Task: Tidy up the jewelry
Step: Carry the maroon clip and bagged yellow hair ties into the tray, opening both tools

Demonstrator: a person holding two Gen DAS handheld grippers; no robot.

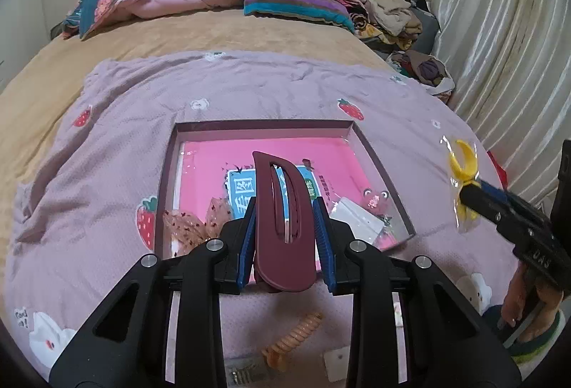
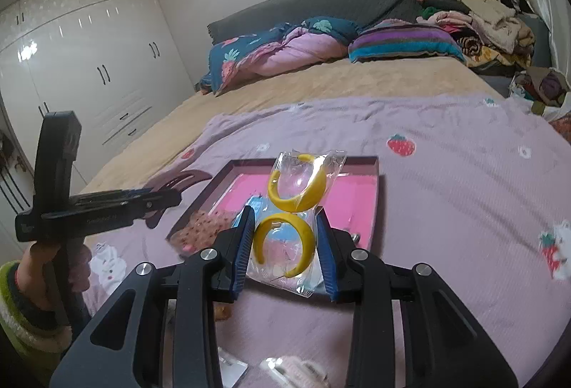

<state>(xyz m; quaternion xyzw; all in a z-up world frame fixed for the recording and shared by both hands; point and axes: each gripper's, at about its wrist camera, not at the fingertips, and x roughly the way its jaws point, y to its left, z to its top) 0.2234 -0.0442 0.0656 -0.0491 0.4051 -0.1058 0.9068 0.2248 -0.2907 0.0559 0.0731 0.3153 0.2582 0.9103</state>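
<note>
Left gripper (image 1: 285,224) clamped on stiff, light maroon plastic hair clip (image 1: 282,224); broad end seated between pads. Right gripper (image 2: 285,241) pinches slippery clear bag of yellow hoop earrings (image 2: 285,238); crinkly film may slide, so squeeze across lower hoop.

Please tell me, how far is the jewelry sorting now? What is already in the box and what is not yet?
Done: a lace bow, a frog charm and a small white packet lie in the pink box. In hand: the left gripper clamps a maroon hair clip; the right gripper holds bagged yellow hoop earrings. Left: an orange spiral hair tie on the blanket.
</note>
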